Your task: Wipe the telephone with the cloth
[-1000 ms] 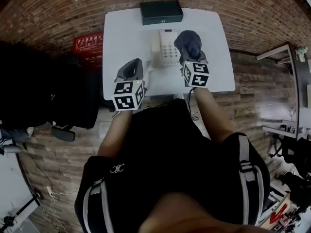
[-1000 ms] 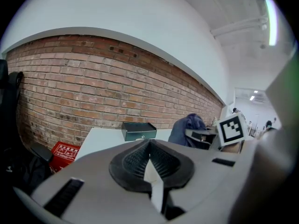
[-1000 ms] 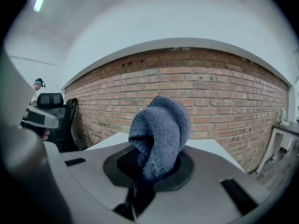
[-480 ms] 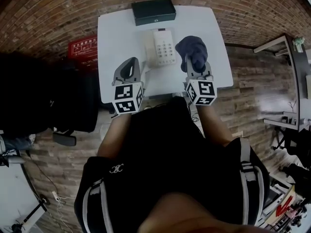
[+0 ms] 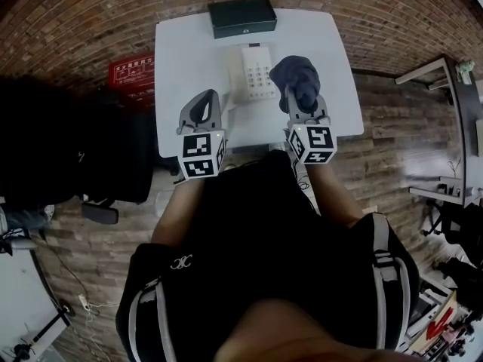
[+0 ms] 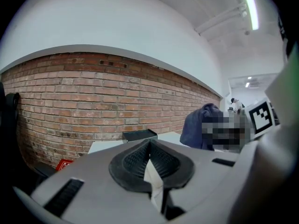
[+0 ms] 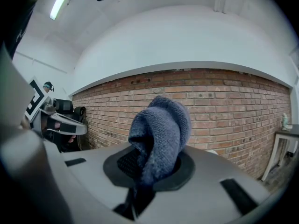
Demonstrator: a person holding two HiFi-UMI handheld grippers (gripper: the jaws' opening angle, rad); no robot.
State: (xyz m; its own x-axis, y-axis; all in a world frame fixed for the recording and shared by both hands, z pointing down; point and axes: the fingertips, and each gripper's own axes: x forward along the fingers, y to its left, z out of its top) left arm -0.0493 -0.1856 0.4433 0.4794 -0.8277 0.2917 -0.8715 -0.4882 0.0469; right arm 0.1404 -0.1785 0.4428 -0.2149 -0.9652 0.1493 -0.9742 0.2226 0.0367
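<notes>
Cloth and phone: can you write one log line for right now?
right gripper: shut on cloth | cloth: beside phone | left gripper: shut, left of phone

Hardly anything here can be read. The red box (image 5: 130, 72) beside the white table (image 5: 177, 66) carries rows of white characters, too small and blurred to make out. The telephone (image 5: 255, 72) shows a grid of keys, but no digit on them is legible. The cubes on the left gripper (image 5: 205, 96) and the right gripper (image 5: 296, 96) bear black-and-white square markers, not letters. A small pale emblem (image 5: 181, 262) of interlocked curved strokes sits on the person's black shirt.
</notes>
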